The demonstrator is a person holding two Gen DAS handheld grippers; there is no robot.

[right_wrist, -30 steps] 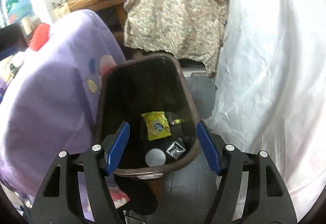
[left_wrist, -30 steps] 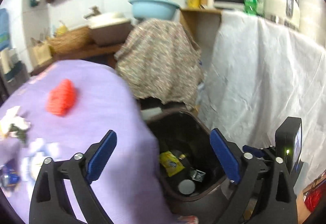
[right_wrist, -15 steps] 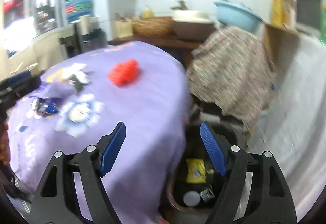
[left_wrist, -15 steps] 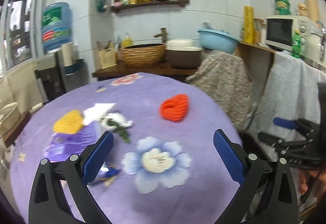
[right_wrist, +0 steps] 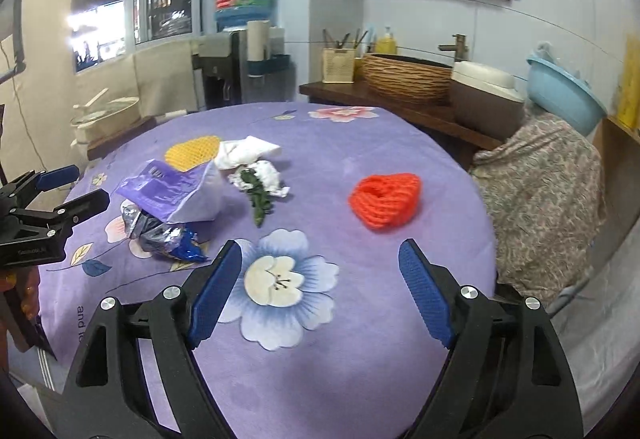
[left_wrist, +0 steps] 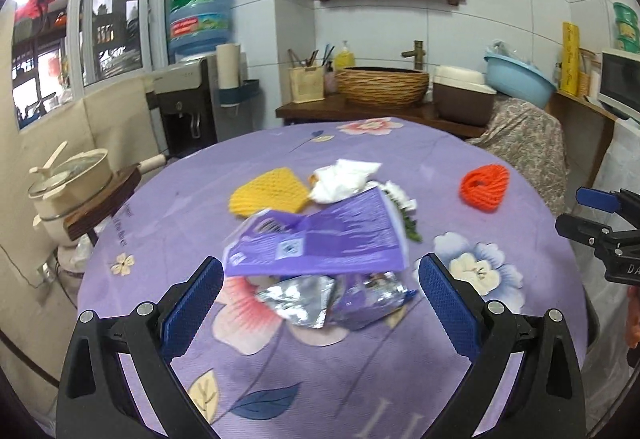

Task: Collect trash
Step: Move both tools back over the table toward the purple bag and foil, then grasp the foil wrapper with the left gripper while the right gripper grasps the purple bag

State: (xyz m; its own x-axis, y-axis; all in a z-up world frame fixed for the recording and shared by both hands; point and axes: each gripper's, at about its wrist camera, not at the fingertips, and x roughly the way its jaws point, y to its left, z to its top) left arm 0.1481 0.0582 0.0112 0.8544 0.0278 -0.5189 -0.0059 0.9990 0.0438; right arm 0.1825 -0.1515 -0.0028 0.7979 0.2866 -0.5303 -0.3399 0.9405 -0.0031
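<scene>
One round table in a purple floral cloth (left_wrist: 360,379) bears six bits of trash: one purple packet (left_wrist: 320,239) at its middle, one yellow foam net (left_wrist: 268,195) and one white tissue (left_wrist: 344,179) behind it, one crumpled foil wrapper (left_wrist: 328,299) in front, one flower sprig (right_wrist: 260,187) and one orange foam net (left_wrist: 484,187) to its right. A second ago both cameras faced the bin; now the left gripper (left_wrist: 320,303) gapes empty before the wrapper, and the right gripper (right_wrist: 320,291), empty, is opening.
</scene>
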